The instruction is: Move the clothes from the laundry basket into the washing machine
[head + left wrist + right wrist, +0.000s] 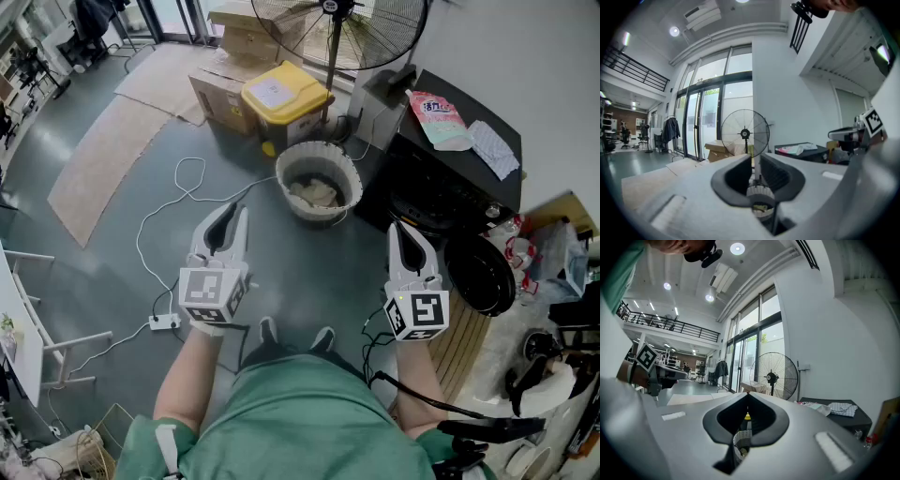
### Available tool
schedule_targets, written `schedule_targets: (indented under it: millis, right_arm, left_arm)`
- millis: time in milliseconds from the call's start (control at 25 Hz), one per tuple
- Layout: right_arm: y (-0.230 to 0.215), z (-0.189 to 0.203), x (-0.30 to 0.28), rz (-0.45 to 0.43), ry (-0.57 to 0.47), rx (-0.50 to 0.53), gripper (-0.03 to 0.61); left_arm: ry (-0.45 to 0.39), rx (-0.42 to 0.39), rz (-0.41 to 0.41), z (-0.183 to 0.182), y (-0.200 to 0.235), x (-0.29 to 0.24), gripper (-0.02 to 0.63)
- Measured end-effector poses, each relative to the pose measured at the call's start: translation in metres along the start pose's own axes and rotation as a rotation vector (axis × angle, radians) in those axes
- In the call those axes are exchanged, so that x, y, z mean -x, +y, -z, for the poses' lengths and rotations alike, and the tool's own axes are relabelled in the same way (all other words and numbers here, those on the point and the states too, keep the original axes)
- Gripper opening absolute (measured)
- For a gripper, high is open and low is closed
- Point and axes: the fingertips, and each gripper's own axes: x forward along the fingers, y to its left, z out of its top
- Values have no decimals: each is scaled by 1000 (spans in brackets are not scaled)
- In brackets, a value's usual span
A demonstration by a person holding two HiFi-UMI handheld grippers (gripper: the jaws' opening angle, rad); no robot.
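A white laundry basket (349, 176) with pale clothes (314, 192) in it stands on the grey floor ahead of me. To its right is the black washing machine (466, 192), its round door (480, 272) swung open. My left gripper (231, 214) hangs left of and short of the basket, jaws a narrow gap apart with nothing between them. My right gripper (407, 231) is shut and empty, just in front of the machine's opening. In the left gripper view the left gripper (756, 161) points at the basket (757, 191). In the right gripper view the right gripper (746, 397) shows the basket (737, 441) below its tips.
A standing fan (330, 28), a yellow-lidded bin (284, 94) and cardboard boxes (220, 94) stand behind the basket. A white cable (178, 197) runs to a power strip (164, 322) at the left. A detergent pouch (436, 117) and a cloth (492, 148) lie on the machine.
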Motion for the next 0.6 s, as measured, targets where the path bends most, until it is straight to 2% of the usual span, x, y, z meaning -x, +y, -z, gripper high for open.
schedule_targets:
  millis: [240, 600]
  right_arm:
    - [-13, 6, 5, -15, 3, 3, 2]
    - [-43, 19, 15, -45, 6, -65, 5]
  left_arm:
    - [12, -3, -13, 2, -12, -3, 57]
    - [5, -9, -56, 2, -39, -5, 57]
